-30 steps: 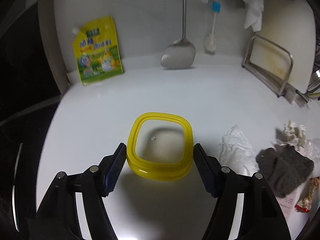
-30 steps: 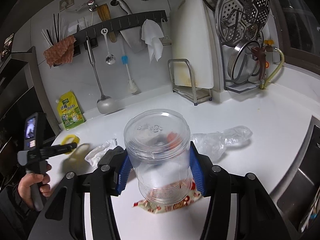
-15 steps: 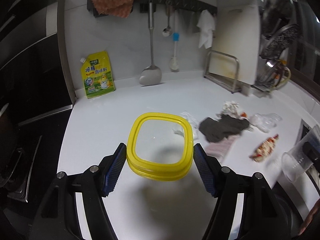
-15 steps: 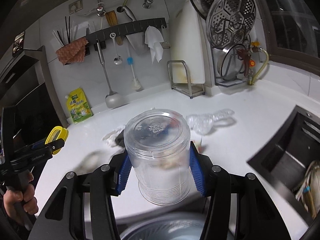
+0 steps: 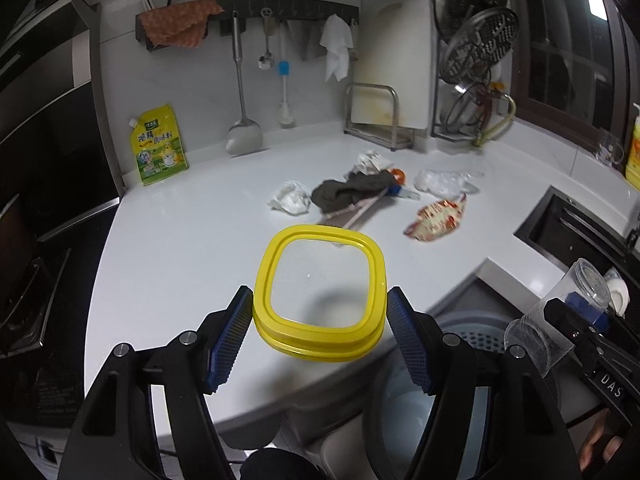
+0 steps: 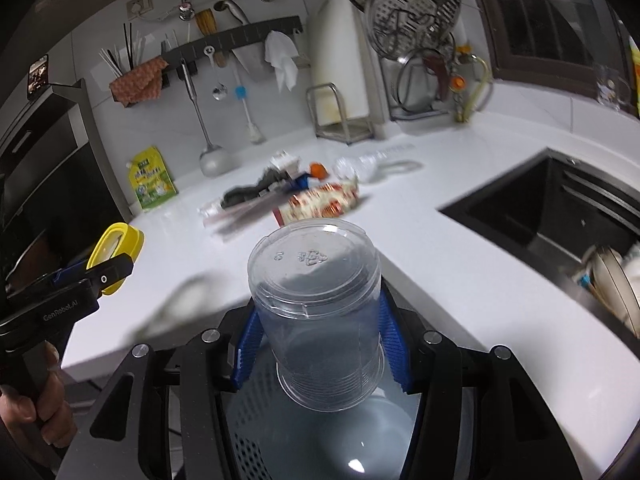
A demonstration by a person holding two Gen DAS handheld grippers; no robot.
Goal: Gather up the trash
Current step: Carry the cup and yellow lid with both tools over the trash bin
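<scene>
Left hand-held gripper (image 5: pixel 320 336) clamped on yellow-rimmed lid (image 5: pixel 320 294) by opposite rim edges: light, stiff. Right hand-held gripper (image 6: pixel 318 344) clamped mid-wall on clear plastic cup (image 6: pixel 320 312), thin, slippery, crushable; bin (image 6: pixel 320 444) directly below.

We see a glossy yellow plastic lid (image 5: pixel 320 300) with a clear centre, gripped by ribbed blue pads (image 5: pixel 228 344), and a clear, smooth plastic cup (image 6: pixel 316 312) with ridges near its rim. Beyond the lid, on the glossy white countertop (image 5: pixel 192 240), lie a matt dark cloth (image 5: pixel 348 194), crumpled white paper (image 5: pixel 290 198) and a shiny printed wrapper (image 5: pixel 436 220). Behind the cloth a polished metal spatula (image 5: pixel 242 120) hangs.
</scene>
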